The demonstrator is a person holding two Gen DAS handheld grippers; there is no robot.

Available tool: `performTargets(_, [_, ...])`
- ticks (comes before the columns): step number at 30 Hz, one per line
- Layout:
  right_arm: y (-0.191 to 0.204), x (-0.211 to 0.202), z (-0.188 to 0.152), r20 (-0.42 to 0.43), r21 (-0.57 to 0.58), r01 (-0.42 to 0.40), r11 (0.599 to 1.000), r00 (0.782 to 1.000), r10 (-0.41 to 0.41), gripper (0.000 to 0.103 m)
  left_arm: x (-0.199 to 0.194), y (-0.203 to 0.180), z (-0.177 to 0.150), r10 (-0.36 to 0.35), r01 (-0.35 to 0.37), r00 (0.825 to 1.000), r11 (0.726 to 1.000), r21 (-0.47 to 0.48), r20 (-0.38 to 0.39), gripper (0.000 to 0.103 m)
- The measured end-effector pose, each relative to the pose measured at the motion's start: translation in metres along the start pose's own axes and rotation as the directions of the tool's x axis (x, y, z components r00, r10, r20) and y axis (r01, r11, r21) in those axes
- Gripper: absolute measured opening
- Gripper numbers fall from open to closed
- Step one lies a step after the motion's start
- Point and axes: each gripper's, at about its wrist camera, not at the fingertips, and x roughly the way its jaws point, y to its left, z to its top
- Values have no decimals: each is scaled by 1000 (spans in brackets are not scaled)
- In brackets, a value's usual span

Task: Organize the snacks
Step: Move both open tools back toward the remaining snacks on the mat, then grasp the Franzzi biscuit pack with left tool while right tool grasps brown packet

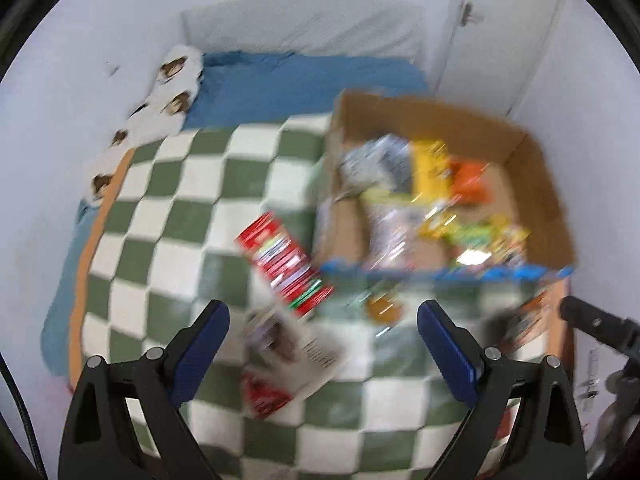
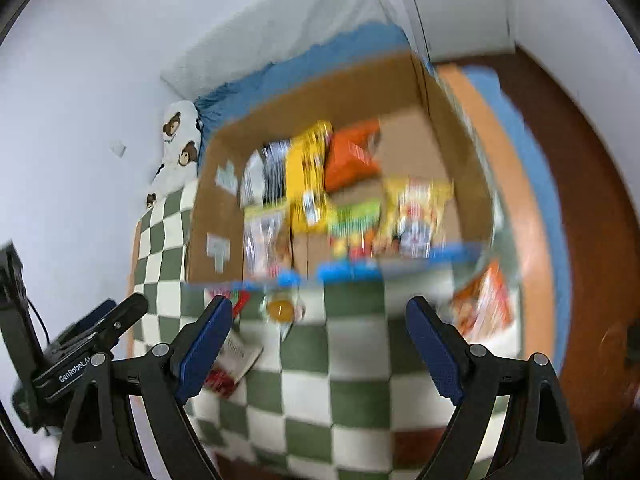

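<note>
Cardboard box [image 1: 532, 160], one, open-topped, holding several blurred snack packets, perhaps seven, beyond and right of the left gripper [image 1: 324, 334]. Red packet [image 1: 286, 262], one, just ahead of its spread, empty jaws; white packet [image 1: 294, 344] between them. Right gripper [image 2: 320, 330] likewise spread, empty.

**Two wrist views aimed steeply down at one bed**

The left wrist view is taken from above the near edge of the bed [image 1: 168, 208], looking steeply down along the left hand-held gripper [image 1: 323, 320]. The right wrist view is angled down likewise along the right hand-held gripper [image 2: 319, 316], from a spot further right. The cardboard box [image 1: 540, 184] and checkered blanket [image 2: 352, 360] are shared by both, at middling range. Both views are blurred.
</note>
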Motion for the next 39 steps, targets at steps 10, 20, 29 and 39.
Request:
performTargets(10, [-36, 52, -88, -124, 205, 103, 973, 989, -78, 90, 119, 86, -56, -281, 134, 892, 912, -387, -355, 96])
performTargets(20, [-117, 43, -163, -114, 601, 199, 774, 980, -164, 90, 195, 47, -44, -298, 109, 877, 887, -449, -376, 79])
performTargets(29, [-160, 76, -201, -150, 798, 172, 577, 985, -86, 88, 174, 2, -84, -126, 111, 917, 992, -61, -378, 66])
performTargets(39, [-92, 109, -163, -221, 392, 311, 866, 945, -240, 63, 160, -25, -133, -145, 167, 894, 986, 15, -424, 66])
